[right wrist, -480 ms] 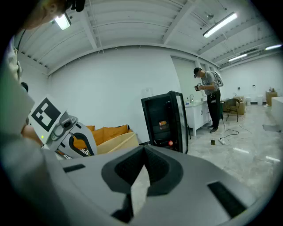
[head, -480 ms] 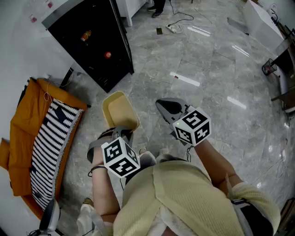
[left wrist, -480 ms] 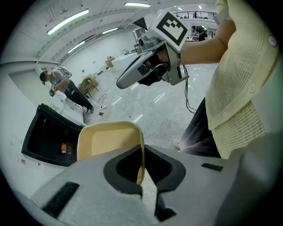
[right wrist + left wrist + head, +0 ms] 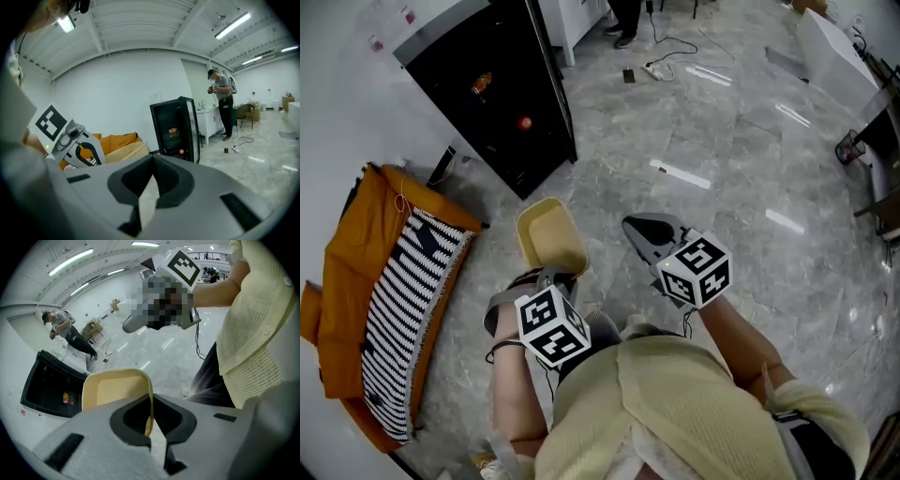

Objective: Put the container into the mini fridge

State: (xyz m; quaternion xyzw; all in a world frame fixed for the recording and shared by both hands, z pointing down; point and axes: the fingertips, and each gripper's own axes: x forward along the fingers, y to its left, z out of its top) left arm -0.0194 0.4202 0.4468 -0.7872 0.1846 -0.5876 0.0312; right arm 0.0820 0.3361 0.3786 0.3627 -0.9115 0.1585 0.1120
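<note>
One container (image 4: pixel 550 236), long axis toward mini fridge (image 4: pixel 497 98), rim pinched in left claw (image 4: pixel 151 403); right claw (image 4: pixel 152 160) closed, empty.

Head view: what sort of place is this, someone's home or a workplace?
Probably a large open lab or workshop hall, not a home: a wide polished stone floor, loose cables lying across it, and long strip lights overhead in the right gripper view.
</note>
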